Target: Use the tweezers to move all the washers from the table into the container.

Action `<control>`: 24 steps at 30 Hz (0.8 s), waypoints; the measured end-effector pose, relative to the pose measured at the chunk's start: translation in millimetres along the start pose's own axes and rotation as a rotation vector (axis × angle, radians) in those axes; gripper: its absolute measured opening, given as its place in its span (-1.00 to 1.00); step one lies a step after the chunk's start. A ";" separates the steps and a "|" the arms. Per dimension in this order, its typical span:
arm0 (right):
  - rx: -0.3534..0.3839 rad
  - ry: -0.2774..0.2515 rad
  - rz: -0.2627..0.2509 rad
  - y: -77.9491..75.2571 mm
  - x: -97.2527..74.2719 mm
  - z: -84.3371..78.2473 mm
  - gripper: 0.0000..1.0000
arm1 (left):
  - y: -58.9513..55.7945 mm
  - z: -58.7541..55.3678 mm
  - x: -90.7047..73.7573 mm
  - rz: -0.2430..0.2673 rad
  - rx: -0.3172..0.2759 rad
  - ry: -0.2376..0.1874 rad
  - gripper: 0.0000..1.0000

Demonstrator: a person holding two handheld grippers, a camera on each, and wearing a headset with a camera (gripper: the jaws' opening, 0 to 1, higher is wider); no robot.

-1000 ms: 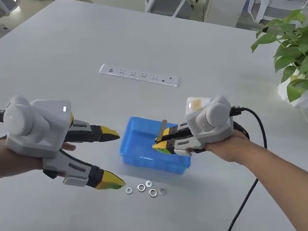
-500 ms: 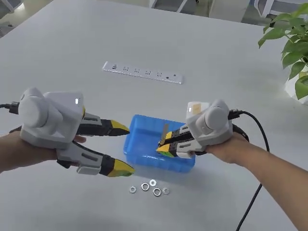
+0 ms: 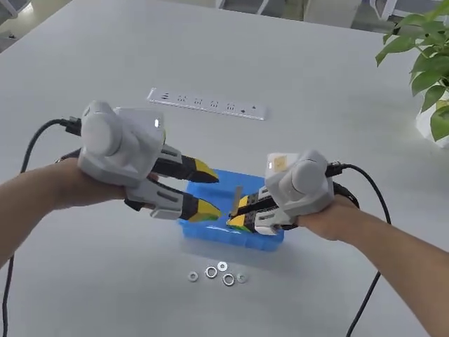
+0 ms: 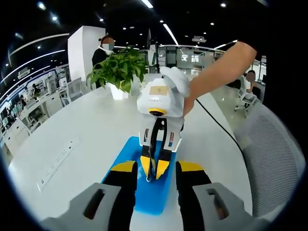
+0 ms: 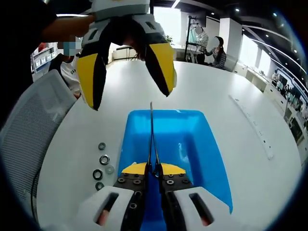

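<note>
A blue container [image 3: 261,239] sits on the white table, and several small metal washers [image 3: 218,272] lie just in front of it. My right gripper [image 3: 236,215] is shut on thin metal tweezers [image 3: 238,197] whose tips point up over the container's inside. My left gripper [image 3: 209,194] hovers open over the container's left end, facing the right one. In the right gripper view the tweezers [image 5: 151,134] run up from my shut right gripper [image 5: 153,169] over the container [image 5: 192,144]. There the washers [image 5: 102,166] lie to its left and the open left gripper [image 5: 127,62] hangs above. In the left gripper view, the open left gripper [image 4: 158,166] frames the tweezers [image 4: 153,144].
A white power strip [image 3: 207,105] lies on the table beyond the container. A potted plant [image 3: 424,63] stands at the far right edge. The right gripper's black cable [image 3: 372,281] trails off to the lower right. A mesh chair [image 5: 24,125] stands beside the table.
My left gripper has swung right and away from me, from beside the washers to over the container's left end. The right gripper and tweezers have stayed over the container.
</note>
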State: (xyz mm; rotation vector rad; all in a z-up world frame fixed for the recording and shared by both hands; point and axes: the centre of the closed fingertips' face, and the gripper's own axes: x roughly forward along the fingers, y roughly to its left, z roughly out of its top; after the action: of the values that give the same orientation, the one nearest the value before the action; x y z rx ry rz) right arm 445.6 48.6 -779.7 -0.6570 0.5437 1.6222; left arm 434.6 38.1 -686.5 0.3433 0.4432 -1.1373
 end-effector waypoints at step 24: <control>-0.022 0.006 0.012 -1.5 0.8 -1.6 -0.80 | 8.2 6.8 29.0 -0.064 0.040 0.020 -0.84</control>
State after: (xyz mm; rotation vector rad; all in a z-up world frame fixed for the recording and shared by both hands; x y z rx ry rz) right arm 447.2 48.4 -781.4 -0.6764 0.5361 1.6394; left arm 453.4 15.2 -695.0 0.3780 0.4522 -1.2066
